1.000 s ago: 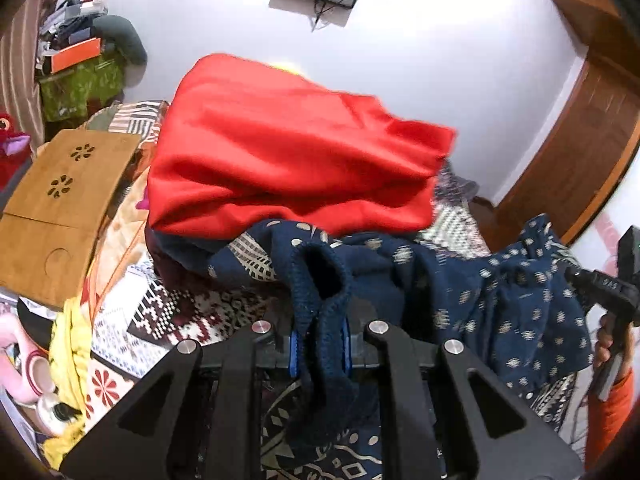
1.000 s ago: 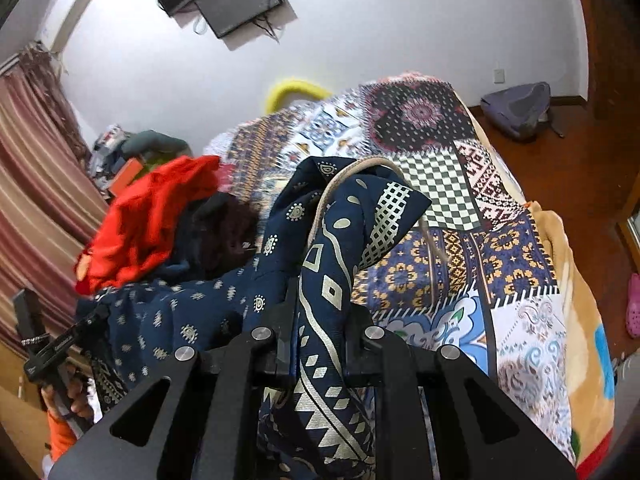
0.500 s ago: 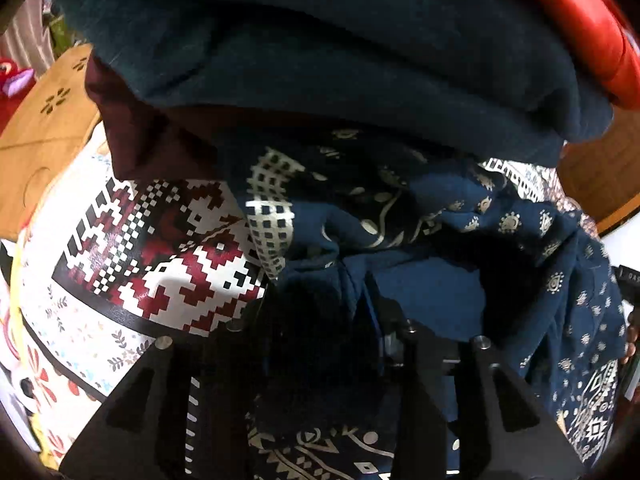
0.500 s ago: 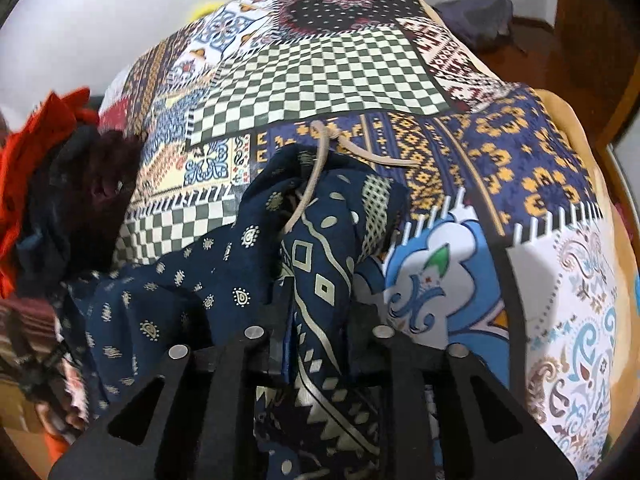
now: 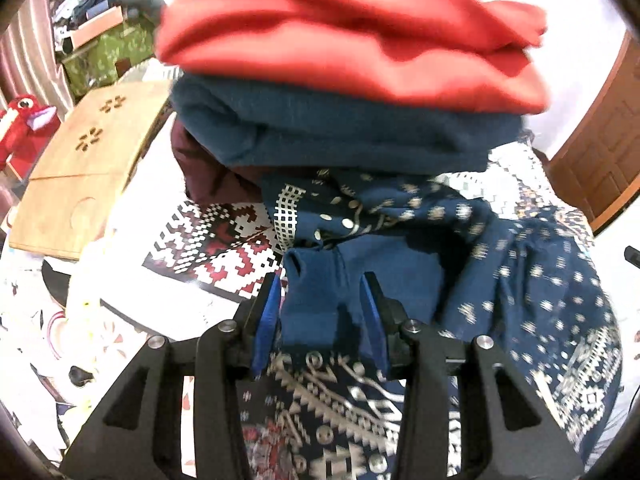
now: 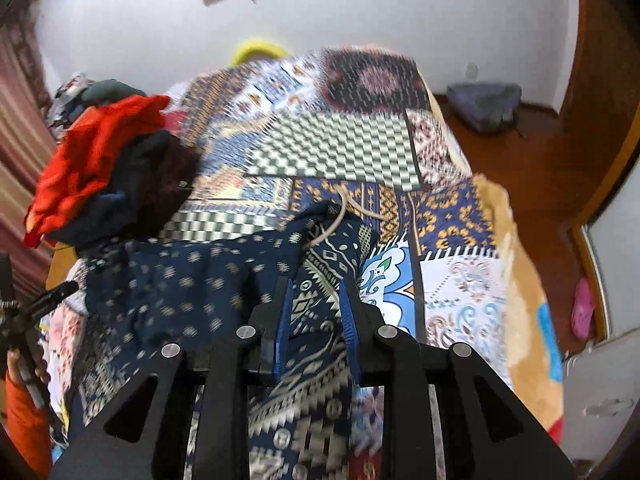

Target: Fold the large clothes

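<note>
Left wrist view, left to right. A red plush toy (image 5: pixel 24 120) sits at the left edge. Beside it, a light wooden board with cut-out flower patterns (image 5: pixel 80 176) lies tilted in the upper left. At centre top stands a stack of 3 folded garments: a red fabric piece (image 5: pixel 352 36) uppermost, a teal knitted piece (image 5: pixel 340 132) under it, a maroon piece (image 5: pixel 208 172) lowest. The navy blue patterned garment with cream motifs (image 5: pixel 520 280) spreads from centre to lower right on the patchwork bedspread (image 5: pixel 224 248). The left gripper (image 5: pixel 320 312) has just been opening; a plain blue fold of the garment stands between its blue pads, and a gap shows at the right pad, so the jaws stand apart with no firm grip.

Right wrist view, left to right. The same stack shows as a red, dark heap (image 6: pixel 104 172) in the upper left. The navy garment (image 6: pixel 192 280) crosses lower left to centre; its cream drawstring (image 6: pixel 340 216) trails onto the bedspread (image 6: pixel 332 148). The right gripper (image 6: pixel 316 312) has just been opening; its pads stand narrowly apart with the patterned waistband between them, and whether they press on it cannot be told.
</note>
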Available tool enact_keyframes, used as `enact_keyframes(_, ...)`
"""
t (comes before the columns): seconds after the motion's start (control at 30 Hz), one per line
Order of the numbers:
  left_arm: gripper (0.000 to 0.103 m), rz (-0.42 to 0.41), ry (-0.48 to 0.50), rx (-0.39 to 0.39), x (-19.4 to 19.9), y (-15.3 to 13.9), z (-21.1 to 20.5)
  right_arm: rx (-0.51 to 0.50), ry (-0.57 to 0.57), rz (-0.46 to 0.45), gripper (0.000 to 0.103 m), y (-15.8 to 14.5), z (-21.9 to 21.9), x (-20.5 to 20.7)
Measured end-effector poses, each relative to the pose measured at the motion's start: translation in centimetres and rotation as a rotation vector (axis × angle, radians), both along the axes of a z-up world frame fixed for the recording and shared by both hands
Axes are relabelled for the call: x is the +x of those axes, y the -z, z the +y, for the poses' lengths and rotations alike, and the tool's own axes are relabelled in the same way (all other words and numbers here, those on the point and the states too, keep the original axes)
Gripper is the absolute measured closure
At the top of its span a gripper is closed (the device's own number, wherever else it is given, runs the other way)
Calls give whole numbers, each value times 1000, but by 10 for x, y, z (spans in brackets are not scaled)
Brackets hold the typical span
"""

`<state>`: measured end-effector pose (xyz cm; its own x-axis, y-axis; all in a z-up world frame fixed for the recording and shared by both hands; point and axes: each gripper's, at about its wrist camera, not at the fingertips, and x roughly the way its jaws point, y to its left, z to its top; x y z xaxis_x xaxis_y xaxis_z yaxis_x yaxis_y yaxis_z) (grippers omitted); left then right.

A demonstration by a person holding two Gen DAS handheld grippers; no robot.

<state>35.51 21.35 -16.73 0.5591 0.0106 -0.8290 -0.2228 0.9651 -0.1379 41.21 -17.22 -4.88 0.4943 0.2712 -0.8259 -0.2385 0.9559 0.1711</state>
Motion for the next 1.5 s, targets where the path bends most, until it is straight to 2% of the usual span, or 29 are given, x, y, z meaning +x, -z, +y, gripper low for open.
enact_keyframes(0.1, 62, -36, 17, 23, -21, -23, -4, 1, -19, -42, 78, -16, -6, -21)
enact_keyframes(0.17, 62, -55, 29, 32, -32, -35, -8, 9, -22, -62, 66, -25, -9, -34)
enact_keyframes(0.23, 58, -73, 41, 32, -50, -48, -11, 15, -20, -82, 59, -31, -14, -49)
enact_keyframes(0.33, 46, -92, 60, 40, -73, -61, -15, 8, -23, -89, 50, -33, -20, -68)
enact_keyframes(0.4, 34, -87, 76, 37, -84, -63, -18, 1, -27, -91, 49, -29, -24, -81)
enact_keyframes(0.43, 32, -82, 87, 26, -93, -63, -19, -2, -28, -87, 49, -27, -25, -86)
enact_keyframes(0.67, 30, 39, 97, -45, -126, -21, -21, 33, -3, 2, 49, 9, -39, -122)
enact_keyframes(0.87, 30, 169, 82, -190, -151, 28, -25, 67, 21, 130, 49, 52, -43, -141)
enact_keyframes(0.97, 30, 196, 93, -246, -161, 42, -30, 87, 24, 174, 49, 68, -41, -147)
enact_keyframes(1.03, 30, 187, 90, -317, -167, 48, -31, 110, 28, 191, 49, 76, -40, -149)
enact_keyframes(1.1, 30, 183, 76, -365, -171, 48, -31, 111, 32, 176, 46, 80, -36, -152)
enact_keyframes(1.17, 30, 168, 79, -407, -174, 46, -32, 105, 13, 150, 57, 77, -31, -152)
enact_keyframes(1.2, 31, 159, 89, -425, -174, 45, -34, 106, 4, 146, 64, 77, -28, -152)
enact_keyframes(1.23, 35, 149, 104, -435, -175, 42, -37, 109, -11, 142, 79, 75, -24, -151)
enact_keyframes(1.27, 48, 146, 110, -428, -174, 40, -39, 118, -27, 138, 91, 73, -21, -150)
enact_keyframes(1.3, 63, 142, 118, -407, -173, 37, -43, 129, -44, 134, 92, 71, -19, -148)
enact_keyframes(1.33, 72, 139, 124, -398, -171, 35, -44, 139, -55, 123, 93, 68, -16, -146)
enact_keyframes(1.37, 91, 132, 127, -391, -168, 32, -45, 147, -66, 108, 93, 65, -14, -144)
enact_keyframes(1.4, 95, 128, 124, -384, -165, 30, -44, 150, -70, 93, 93, 62, -11, -143)
enact_keyframes(1.5, 95, 86, 112, -366, -156, 16, -38, 154, -77, 24, 94, 44, -6, -136)
